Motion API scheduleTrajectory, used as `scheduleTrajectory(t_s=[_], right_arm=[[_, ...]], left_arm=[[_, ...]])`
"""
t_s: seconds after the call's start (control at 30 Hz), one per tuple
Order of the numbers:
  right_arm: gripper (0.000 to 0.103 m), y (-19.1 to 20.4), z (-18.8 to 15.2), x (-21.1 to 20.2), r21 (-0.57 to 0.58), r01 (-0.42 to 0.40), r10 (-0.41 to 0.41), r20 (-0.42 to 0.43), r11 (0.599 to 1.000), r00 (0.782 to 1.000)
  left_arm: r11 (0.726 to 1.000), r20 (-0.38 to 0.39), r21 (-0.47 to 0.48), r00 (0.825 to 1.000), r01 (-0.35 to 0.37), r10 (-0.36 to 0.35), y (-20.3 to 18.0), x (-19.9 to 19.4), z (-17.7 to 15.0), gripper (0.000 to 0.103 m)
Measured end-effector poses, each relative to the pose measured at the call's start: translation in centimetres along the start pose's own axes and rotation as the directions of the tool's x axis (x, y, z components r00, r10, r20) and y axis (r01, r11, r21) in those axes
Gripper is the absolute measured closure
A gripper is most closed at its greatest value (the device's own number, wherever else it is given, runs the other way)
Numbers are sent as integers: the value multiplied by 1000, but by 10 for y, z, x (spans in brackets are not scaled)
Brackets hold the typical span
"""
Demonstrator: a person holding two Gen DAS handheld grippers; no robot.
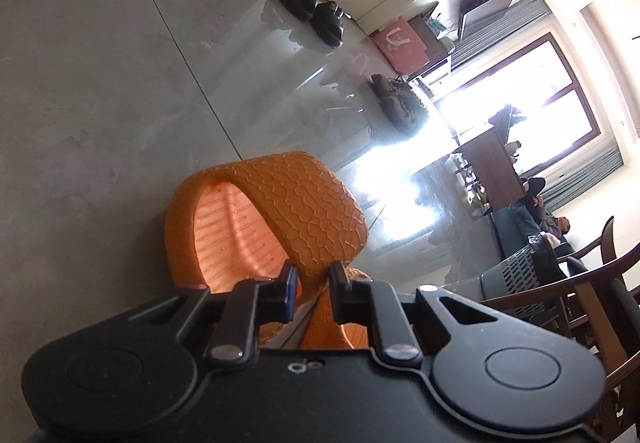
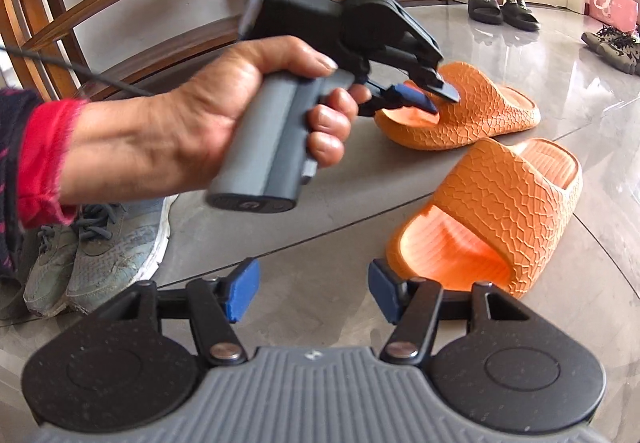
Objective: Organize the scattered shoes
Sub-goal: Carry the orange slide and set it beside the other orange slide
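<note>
The left hand-held gripper (image 2: pixel 430 93) is clamped on the strap of the far orange slide sandal (image 2: pixel 476 103), which lies on the floor (image 2: pixel 320 283) with its long axis running across the right wrist view. The right hand-held gripper (image 2: pixel 310 293) stands open and empty, the second orange slide sandal (image 2: pixel 492 211) just ahead and to its right, apparently angled away.

Two orange slides (image 2: pixel 472 111) (image 2: pixel 492 215) — upright, close together, floor
</note>
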State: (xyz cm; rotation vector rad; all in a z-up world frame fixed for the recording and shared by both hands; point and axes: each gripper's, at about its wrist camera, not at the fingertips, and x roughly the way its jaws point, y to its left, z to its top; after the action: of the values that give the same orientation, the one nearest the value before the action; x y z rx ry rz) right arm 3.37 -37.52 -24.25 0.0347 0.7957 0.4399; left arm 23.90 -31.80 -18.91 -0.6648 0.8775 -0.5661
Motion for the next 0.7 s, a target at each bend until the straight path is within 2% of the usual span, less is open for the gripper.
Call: scheduleTrajectory(t_s=[0.07,0.17,0.23,0.3,0.33,0.47,0.6,0.7], right_arm=[[39,2,-1,1,-3,-1,1,-3,1000,1000],[39,5,-3,2,-19,6,-6,-9,1000,1000],[39,6,-3,3,-15,4,-5,-11,1000,1000],[39,7,-2,3,-15,2,-2,-14,1000,1000],[39,9,-2,4,-21,3,-3,-14,1000,1000],[39,15,2,1,-43,12,-12,-10,999,1000],[39,13,2,-5,-36,39,-39,-6,999,999],[39,4,-1,-12,-22,94,-95,-7,995,995]], left_arm=[[1000,27,-5,1000,-3,3,1,-20,-7,91],[999,85,-17,995,-42,43,6,-54,-21,91],[995,116,-62,990,-78,85,15,-78,-36,91],[991,131,-83,985,-105,115,21,-89,-47,91],[987,128,-95,982,-129,140,24,-94,-54,91],[978,88,-151,983,-147,161,30,-94,-69,90],[979,40,-155,989,-136,143,24,-86,-80,91],[982,7,-143,993,-119,122,18,-79,-85,93]])
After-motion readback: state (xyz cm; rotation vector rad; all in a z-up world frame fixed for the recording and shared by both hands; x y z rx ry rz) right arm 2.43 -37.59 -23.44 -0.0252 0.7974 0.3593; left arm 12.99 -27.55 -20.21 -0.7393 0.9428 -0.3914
